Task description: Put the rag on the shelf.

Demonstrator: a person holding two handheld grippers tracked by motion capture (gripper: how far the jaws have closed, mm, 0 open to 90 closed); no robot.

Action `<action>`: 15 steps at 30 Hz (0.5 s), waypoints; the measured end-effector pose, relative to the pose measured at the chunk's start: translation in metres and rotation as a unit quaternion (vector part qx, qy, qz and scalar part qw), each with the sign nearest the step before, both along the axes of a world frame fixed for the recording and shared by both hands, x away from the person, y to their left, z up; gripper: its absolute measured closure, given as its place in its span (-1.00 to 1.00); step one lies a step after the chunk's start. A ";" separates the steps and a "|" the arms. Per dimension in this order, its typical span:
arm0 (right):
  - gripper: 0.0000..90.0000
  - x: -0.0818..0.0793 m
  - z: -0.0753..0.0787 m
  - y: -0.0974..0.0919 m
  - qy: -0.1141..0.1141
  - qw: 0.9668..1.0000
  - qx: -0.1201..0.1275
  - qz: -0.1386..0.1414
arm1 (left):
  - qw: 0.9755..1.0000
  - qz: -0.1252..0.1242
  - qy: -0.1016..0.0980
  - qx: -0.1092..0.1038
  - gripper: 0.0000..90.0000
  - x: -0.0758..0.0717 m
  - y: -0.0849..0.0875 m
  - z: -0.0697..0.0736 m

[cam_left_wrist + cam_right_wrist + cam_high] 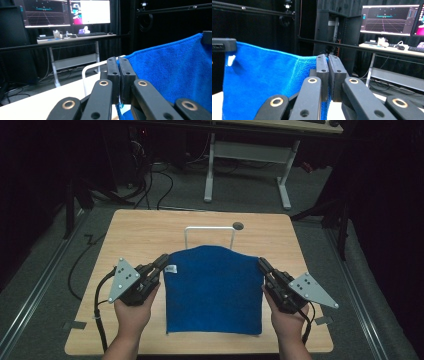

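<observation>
you've got the towel (214,290) by its two far corners, left gripper (163,262) on one, right gripper (262,265) on the other. both pairs of jaws are pinched tight on the hem; in the left gripper view the cloth (172,72) runs straight out of the closed jaws, same in the right gripper view (262,82).

towel hangs spread between your hands, top edge bowed up in the middle, right in front of the white rack (210,232) standing on the table (140,230). the lower edge looks to rest on the table near you.

what could go wrong, as i judge it:
- each grip is on a thin bit of corner. pull your hands apart too hard and a corner may slip out, dropping that side.
- lift unevenly and the top edge skews, so the towel lands lopsided on the bar.
- the rack looks light. drag cloth across it rather than clearing it first and it could tip or slide.
- the trailing edge may catch on the table and bunch.
</observation>
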State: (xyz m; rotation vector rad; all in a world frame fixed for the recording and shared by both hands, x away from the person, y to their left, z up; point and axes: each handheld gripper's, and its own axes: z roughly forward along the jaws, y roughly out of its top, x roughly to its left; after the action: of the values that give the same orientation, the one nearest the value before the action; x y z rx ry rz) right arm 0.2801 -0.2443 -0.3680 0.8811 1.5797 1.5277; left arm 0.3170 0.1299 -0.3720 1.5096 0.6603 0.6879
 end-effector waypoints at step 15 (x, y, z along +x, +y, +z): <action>0.95 0.032 0.028 -0.007 -0.010 1.000 -0.008 -0.015 | 0.999 0.024 -0.021 0.005 0.98 0.044 -0.007 0.031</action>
State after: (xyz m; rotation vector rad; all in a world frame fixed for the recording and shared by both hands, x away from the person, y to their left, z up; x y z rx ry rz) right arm 0.3122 -0.2517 -0.3397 0.8752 1.5560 1.4960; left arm 0.3611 0.1225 -0.3411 1.4895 0.6635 0.7577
